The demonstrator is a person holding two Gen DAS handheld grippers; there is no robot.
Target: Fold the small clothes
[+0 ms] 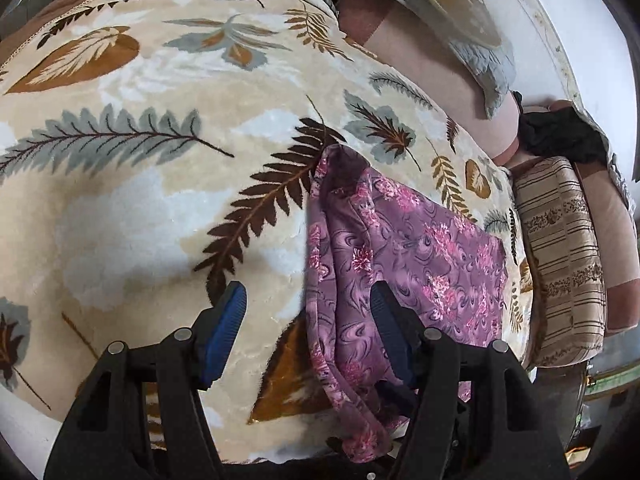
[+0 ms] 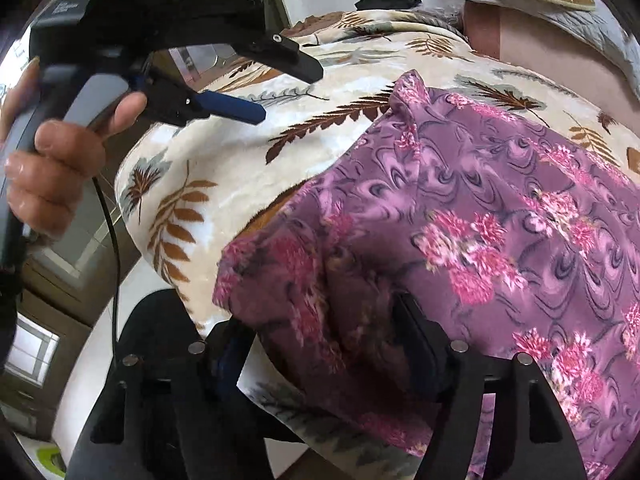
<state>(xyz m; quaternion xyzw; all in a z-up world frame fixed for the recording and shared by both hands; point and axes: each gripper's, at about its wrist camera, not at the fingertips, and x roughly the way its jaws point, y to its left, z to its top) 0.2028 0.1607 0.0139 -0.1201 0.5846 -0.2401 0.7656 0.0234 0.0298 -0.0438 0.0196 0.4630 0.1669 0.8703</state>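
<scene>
One purple floral garment (image 1: 404, 248), spread on leaf-patterned plush blanket (image 1: 132, 208). Left gripper (image 1: 308, 300): jaws apart, nothing pinched; left edge of garment lying between them, one blue-padded finger (image 1: 228, 320) over bare blanket, other over cloth. Right gripper (image 2: 324, 320): jaws apart, near bunched edge of garment (image 2: 460, 216) between them, contact of pads with cloth not discernible. Hand (image 2: 52, 168) gripping left tool's handle, seen from right wrist view. Striped cushion (image 1: 560, 256) beside blanket's far edge.
</scene>
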